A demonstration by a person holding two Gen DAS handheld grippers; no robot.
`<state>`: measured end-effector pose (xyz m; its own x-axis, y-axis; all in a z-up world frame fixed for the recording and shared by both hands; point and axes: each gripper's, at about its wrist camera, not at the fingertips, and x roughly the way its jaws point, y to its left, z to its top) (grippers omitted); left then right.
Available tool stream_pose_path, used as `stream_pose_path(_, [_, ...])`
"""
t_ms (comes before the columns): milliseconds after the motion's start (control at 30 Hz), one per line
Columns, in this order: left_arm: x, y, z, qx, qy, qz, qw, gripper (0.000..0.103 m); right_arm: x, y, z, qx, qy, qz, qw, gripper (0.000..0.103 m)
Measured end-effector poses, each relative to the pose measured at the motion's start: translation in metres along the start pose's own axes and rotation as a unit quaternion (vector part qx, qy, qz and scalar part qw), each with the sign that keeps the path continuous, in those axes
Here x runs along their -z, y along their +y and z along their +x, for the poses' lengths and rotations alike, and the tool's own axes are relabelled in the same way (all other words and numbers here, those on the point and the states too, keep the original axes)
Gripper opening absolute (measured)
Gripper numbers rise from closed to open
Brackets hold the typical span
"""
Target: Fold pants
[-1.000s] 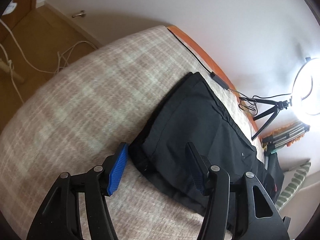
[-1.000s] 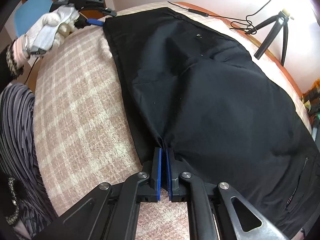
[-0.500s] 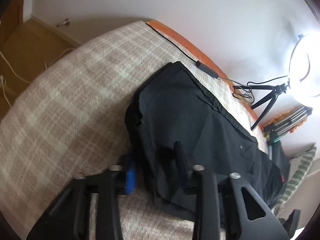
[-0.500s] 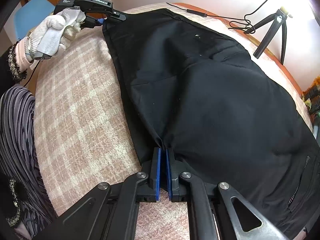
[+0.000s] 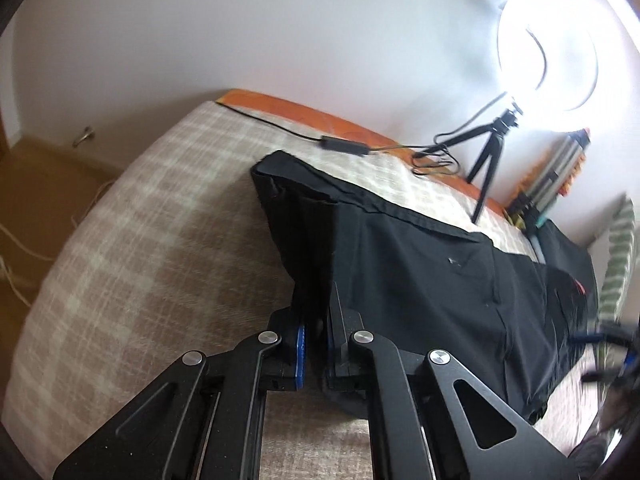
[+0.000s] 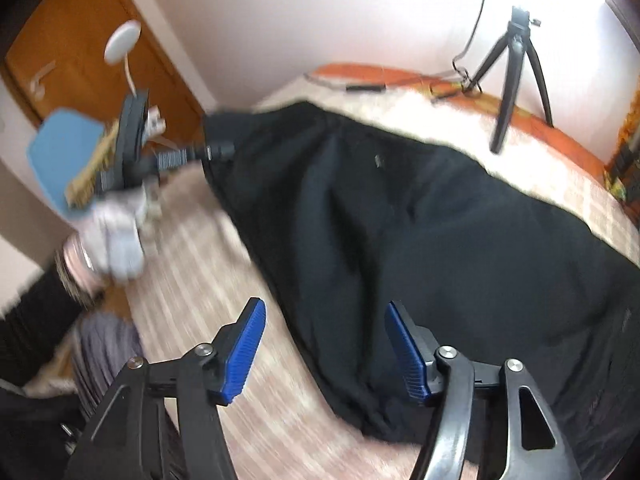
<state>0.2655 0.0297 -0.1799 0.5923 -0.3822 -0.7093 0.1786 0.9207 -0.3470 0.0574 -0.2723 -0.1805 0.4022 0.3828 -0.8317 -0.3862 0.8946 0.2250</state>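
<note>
Left fingers [image 5: 314, 346] pinch the pants [image 5: 420, 280], hiding its hem; right fingers [image 6: 324, 350] opening, empty.

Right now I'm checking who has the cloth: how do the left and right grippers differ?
The left gripper is shut on an edge of the black pants, while the right gripper holds nothing. The left gripper's pads pinch the fabric; the right gripper's jaws are opening, well apart above the pants. Both have black arms and blue pads and sit over the checked bedspread.
</note>
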Motion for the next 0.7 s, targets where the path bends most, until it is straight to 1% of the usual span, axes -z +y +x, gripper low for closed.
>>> stream_pose_path(133, [0.002, -0.003, 0.002, 0.014, -0.002, 0.012, 0.9998, 0.006, -0.058, 0.004, 0.013, -0.026, -0.018, 0.023, 0.999, 0.068])
stream_pose_path(167, [0.003, -0.006, 0.002, 0.015, -0.003, 0.018, 0.9997, 0.006, -0.081, 0.004, 0.021, -0.041, -0.022, 0.037, 0.998, 0.069])
stream_pose_path(200, [0.005, -0.008, 0.002, 0.017, -0.004, 0.025, 0.9995, 0.006, -0.093, 0.004, 0.026, -0.05, -0.023, 0.046, 0.997, 0.069])
stream_pose_path(233, [0.006, -0.01, 0.002, 0.021, -0.005, 0.031, 0.9993, 0.006, -0.115, 0.004, 0.037, -0.067, -0.023, 0.064, 0.995, 0.069])
stream_pose_path(300, [0.007, -0.013, 0.003, 0.027, -0.006, 0.04, 0.9988, 0.006, -0.147, 0.009, 0.058, -0.091, -0.011, 0.075, 0.993, 0.07])
stream_pose_path(367, [0.008, -0.016, 0.003, 0.029, -0.009, 0.048, 0.9984, 0.006, -0.175, 0.016, 0.078, -0.088, -0.005, 0.076, 0.993, 0.071])
stream_pose_path(400, [0.009, -0.016, 0.003, 0.029, -0.009, 0.049, 0.9984, 0.006, -0.192, 0.026, 0.094, -0.088, 0.005, 0.071, 0.994, 0.071])
stream_pose_path(433, [0.009, -0.016, 0.004, 0.032, -0.009, 0.048, 0.9983, 0.006, -0.204, 0.034, 0.108, -0.087, 0.015, 0.065, 0.994, 0.071])
stream_pose_path(500, [0.01, -0.015, 0.005, 0.035, -0.011, 0.05, 0.9981, 0.006, -0.219, 0.053, 0.134, -0.071, 0.037, 0.047, 0.996, 0.071])
stream_pose_path(600, [0.014, -0.017, 0.004, 0.032, -0.018, 0.059, 0.9976, 0.006, -0.234, 0.076, 0.171, -0.048, 0.08, 0.017, 0.996, 0.07])
stream_pose_path(633, [0.015, -0.018, 0.004, 0.031, -0.021, 0.063, 0.9973, 0.006, -0.238, 0.086, 0.189, -0.037, 0.103, 0.003, 0.994, 0.07])
stream_pose_path(667, [0.016, -0.019, 0.004, 0.03, -0.024, 0.065, 0.9971, 0.006, -0.237, 0.09, 0.196, -0.033, 0.113, -0.004, 0.993, 0.069])
stream_pose_path(700, [0.017, -0.02, 0.003, 0.031, -0.027, 0.067, 0.9969, 0.006, -0.239, 0.099, 0.212, -0.018, 0.132, -0.015, 0.991, 0.068])
